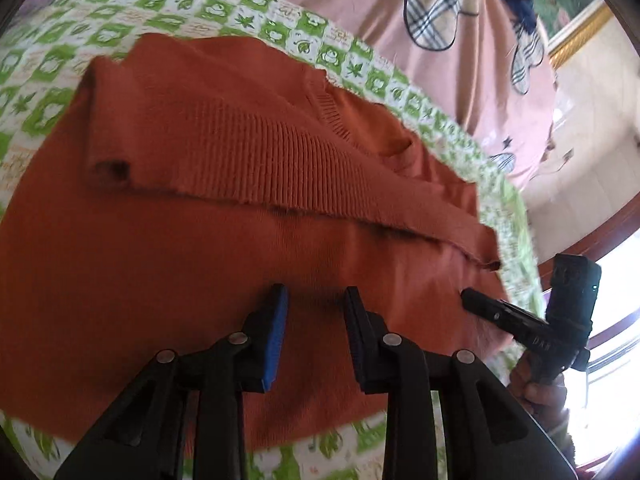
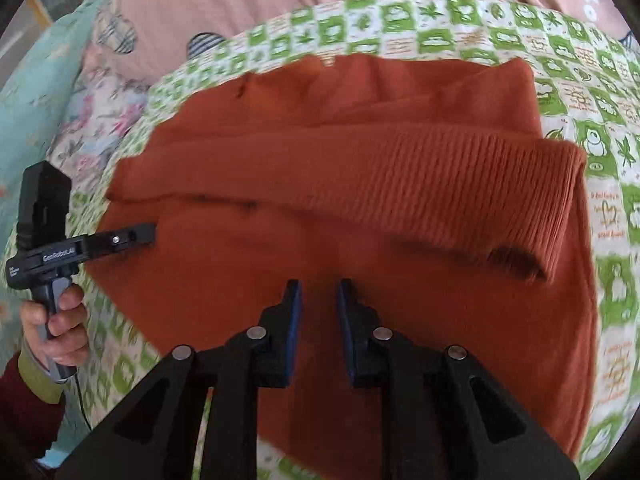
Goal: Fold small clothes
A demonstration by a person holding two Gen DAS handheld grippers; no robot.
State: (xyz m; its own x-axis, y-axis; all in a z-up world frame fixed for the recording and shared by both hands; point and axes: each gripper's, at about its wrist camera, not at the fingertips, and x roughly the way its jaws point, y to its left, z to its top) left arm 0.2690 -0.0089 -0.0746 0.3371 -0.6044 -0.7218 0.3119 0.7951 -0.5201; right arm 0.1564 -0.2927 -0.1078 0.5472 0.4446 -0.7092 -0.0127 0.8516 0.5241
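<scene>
An orange knit sweater (image 1: 208, 248) lies spread on a green-and-white patterned cloth (image 1: 224, 8). A ribbed sleeve (image 1: 248, 152) is folded across its body. My left gripper (image 1: 316, 300) hovers open over the sweater's lower body, holding nothing. It also shows in the right wrist view (image 2: 148, 234) at the sweater's left edge. My right gripper (image 2: 318, 292) is open with a narrow gap, above the sweater (image 2: 360, 260) just below the folded sleeve (image 2: 460, 200). It shows in the left wrist view (image 1: 470, 298) at the sweater's right edge.
The patterned cloth (image 2: 440, 28) lies on a bed with a pink cover (image 1: 460, 92) bearing plaid heart patches. A floral and teal quilt (image 2: 52, 92) lies at the left. A window and wooden frame (image 1: 608, 240) are at the right.
</scene>
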